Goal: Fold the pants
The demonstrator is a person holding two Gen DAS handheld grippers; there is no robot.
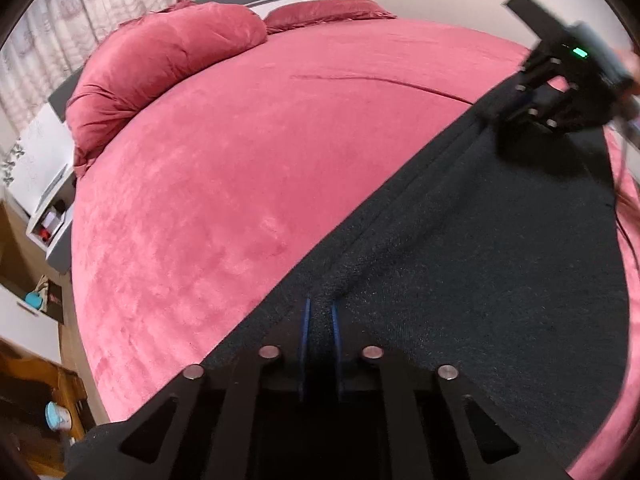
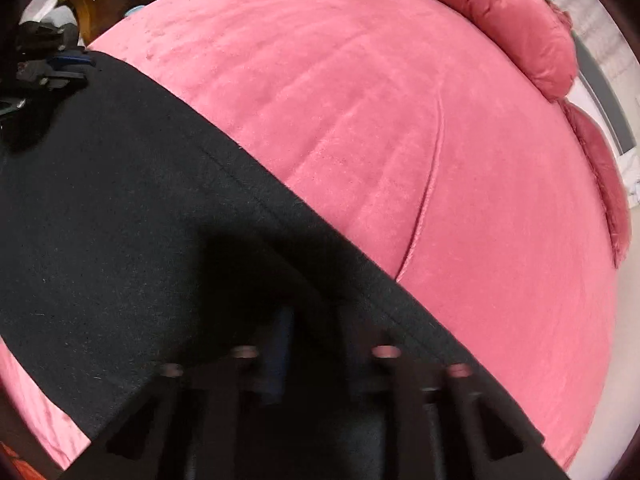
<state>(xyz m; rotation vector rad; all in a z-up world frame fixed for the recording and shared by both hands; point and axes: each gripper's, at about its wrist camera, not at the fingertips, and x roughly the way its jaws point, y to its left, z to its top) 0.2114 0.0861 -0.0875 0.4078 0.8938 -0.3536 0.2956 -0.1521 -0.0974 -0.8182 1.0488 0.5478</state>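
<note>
Left gripper (image 1: 319,312): jaws clenched on a raised ridge of the pants (image 1: 460,248), which lie flat along the near edge of the bed (image 1: 260,152). Right gripper (image 2: 308,320): at the pants' far end, jaw state cannot be determined. Recommended: lift both ends level, keeping fabric taut

Home bedroom: bed (image 1: 280,140) with pink cover, pillows (image 1: 160,64), curtains (image 1: 100,4), bedside shelf (image 1: 48,216).

A bed (image 1: 248,184) in pink velvet cover carries black pants (image 1: 480,272) and 2 pink pillows (image 1: 160,76).
</note>
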